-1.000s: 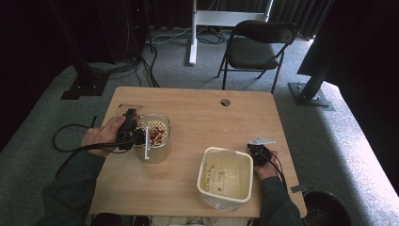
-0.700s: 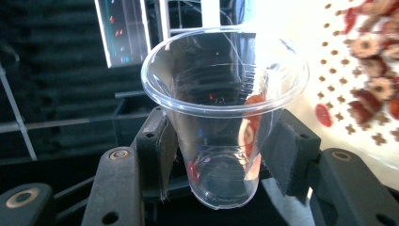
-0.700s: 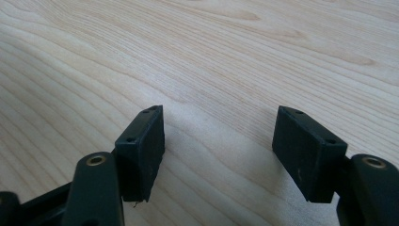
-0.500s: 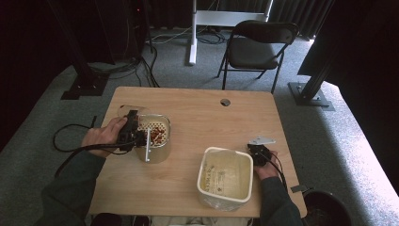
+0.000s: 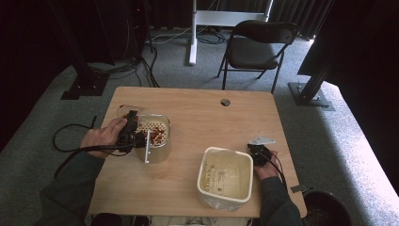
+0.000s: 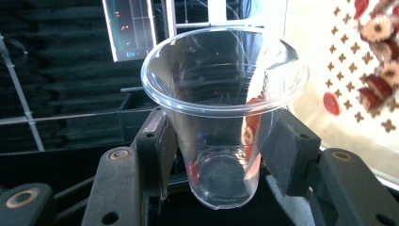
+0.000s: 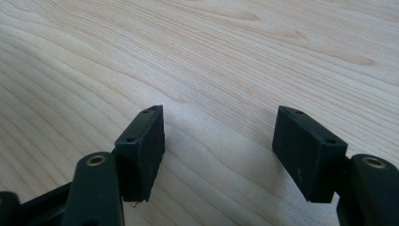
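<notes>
left gripper [image 6: 221,155] is clamped on a clear plastic cup [image 6: 225,117], pads pressing on its lower wall from both sides. in the high view the cup [image 5: 126,111] is hard to make out; it seems to sit just left of the patterned container [image 5: 156,137], at its rim, with the gripper [image 5: 133,134] touching or nearly touching that container's left side. in the left gripper view the cup's mouth is towards the camera; whether the cup is level or tipped i can't tell. it looks mostly empty, and the red in its wall looks like reflection or see-through, i can't tell which.

the patterned container holds red and white pieces [image 5: 158,135]; a pale stick-like handle [image 5: 147,149] leans down its front.

right gripper [image 7: 219,150] is parked with jaws apart and nothing between them, over bare wooden table [image 7: 197,56]. in the high view it [image 5: 258,153] sits well right of the patterned container, just beside the right wall of the white tub [image 5: 225,175].

my read: the step is a scoop or pour between cup and container. to do it well:
- hold the squeeze as is; the thin wall will buckle if clamped harder
- keep the cup lip over the container rim
- tilt slowly from the wrist
- watch the handle; a knock could tip the container
</notes>
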Demonstrator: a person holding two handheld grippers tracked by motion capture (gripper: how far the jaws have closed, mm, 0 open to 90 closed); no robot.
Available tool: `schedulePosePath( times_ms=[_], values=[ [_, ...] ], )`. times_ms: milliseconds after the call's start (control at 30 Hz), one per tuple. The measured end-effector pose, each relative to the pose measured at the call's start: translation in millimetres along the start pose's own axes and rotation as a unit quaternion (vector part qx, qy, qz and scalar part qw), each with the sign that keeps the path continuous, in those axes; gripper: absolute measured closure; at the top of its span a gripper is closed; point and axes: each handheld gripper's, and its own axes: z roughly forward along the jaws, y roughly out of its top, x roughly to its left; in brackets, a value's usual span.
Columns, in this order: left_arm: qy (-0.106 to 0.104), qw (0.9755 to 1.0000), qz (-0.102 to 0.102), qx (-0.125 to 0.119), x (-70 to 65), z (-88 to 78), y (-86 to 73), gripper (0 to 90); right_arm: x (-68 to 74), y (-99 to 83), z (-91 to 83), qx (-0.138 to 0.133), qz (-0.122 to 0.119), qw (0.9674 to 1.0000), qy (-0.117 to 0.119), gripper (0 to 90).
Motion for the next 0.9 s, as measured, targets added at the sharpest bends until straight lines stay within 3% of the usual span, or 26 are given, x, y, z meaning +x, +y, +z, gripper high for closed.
schedulePosePath(
  times_ms=[67, 167, 267, 367, 467, 533, 600, 667, 733, 767, 900],
  values=[
    [-0.001, 1.0, 0.005, -0.003, -0.3, 0.1, 1.6, 48.3, 0.0, 0.0, 0.0, 0.0, 0.0, 1.0, 0.0, 34.0],
    [-0.001, 0.9988, 0.048, -0.001, -5.9, 1.5, 6.8, 48.3, 0.0, 0.0, 0.0, 0.0, 0.0, 1.0, 0.0, 34.0],
    [0.0, 0.9984, 0.056, 0.0, -2.5, 2.0, 8.1, 48.3, 0.0, 0.0, 0.0, 0.0, 0.0, 1.0, 0.0, 34.0],
    [0.0, 0.9991, 0.044, 0.001, 0.5, 2.1, 6.4, 48.3, 0.0, 0.0, 0.0, 0.0, 0.0, 1.0, 0.0, 34.0],
    [-0.002, 0.999, 0.045, -0.001, 0.2, 2.0, 5.2, 48.5, 0.0, 0.0, 0.0, 0.0, 0.0, 1.0, 0.0, 34.0],
    [-0.002, 0.9996, 0.028, 0.003, 1.5, 1.8, 2.9, 48.5, 0.0, 0.0, 0.0, 0.0, 0.0, 1.0, 0.0, 34.0],
    [-0.007, 0.9984, 0.055, -0.005, -3.1, -1.3, 5.8, 48.6, -0.2, 0.0, 0.0, 0.0, 0.0, 1.0, 0.0, 34.0],
    [-0.002, 0.9989, 0.048, -0.003, -2.2, 0.6, 4.4, 48.7, -0.2, 0.1, 0.1, 0.0, 0.0, 1.0, 0.0, 34.0],
    [-0.003, 0.9997, 0.022, 0.004, 4.6, 3.0, 0.0, 48.7, -0.2, 0.1, 0.1, 0.0, 0.0, 1.0, 0.0, 34.0],
    [-0.005, 0.9995, 0.031, -0.002, 3.2, 1.4, 1.1, 48.7, -0.2, 0.1, 0.1, 0.0, 0.0, 1.0, 0.0, 34.0],
    [-0.004, 0.9998, 0.018, 0.0, 7.1, 2.1, 0.4, 48.8, -0.4, 0.2, 0.2, 0.0, 0.0, 1.0, 0.0, 34.0]
  ],
)
